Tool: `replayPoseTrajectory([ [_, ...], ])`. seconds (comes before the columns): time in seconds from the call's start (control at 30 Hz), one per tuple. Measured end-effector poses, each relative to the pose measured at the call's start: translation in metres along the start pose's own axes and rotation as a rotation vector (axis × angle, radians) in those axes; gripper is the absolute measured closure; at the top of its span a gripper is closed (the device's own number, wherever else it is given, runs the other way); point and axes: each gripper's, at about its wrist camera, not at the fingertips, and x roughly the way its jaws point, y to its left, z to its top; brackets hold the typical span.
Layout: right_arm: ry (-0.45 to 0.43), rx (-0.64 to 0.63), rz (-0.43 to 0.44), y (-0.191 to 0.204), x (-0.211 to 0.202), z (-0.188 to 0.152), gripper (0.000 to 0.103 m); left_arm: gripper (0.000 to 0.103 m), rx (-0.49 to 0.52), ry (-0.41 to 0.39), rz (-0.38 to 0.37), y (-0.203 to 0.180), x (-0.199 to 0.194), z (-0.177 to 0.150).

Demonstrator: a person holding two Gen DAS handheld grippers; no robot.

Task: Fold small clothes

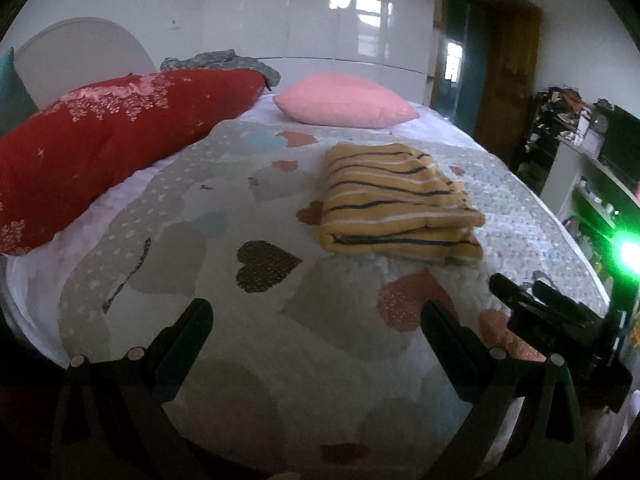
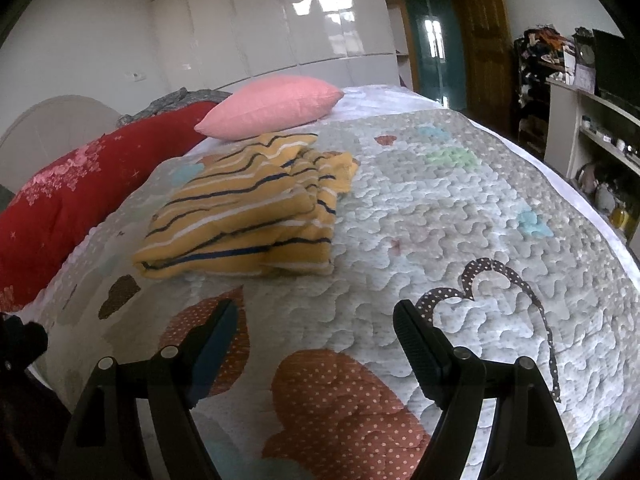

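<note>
Room was dim and daylit; window glare reflected off the glossy wardrobe (image 1: 360,12). A green light (image 1: 628,252) flared at the left view's right edge. Fisheye bent the bed (image 2: 460,208); corners black, detail soft.

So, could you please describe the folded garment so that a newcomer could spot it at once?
Start at the bed's heart-patterned quilt. Near its middle, in front of the pink pillow, lies the folded garment. It alone is mustard yellow with navy and white stripes.
</note>
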Motion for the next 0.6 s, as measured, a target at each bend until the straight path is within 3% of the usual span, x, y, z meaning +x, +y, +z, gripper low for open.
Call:
replayPoseTrajectory([
  [0.3,-0.016,-0.017,-0.010,0.001,-0.007,-0.003,0.017,0.000,0.101,0.115,0.092,-0.013,0.022,-0.014],
  [0.6,0.002,-0.055,-0.026,0.011,-0.003,-0.007,0.017,0.000,0.101,0.184,0.040,-0.010,0.036,-0.023],
])
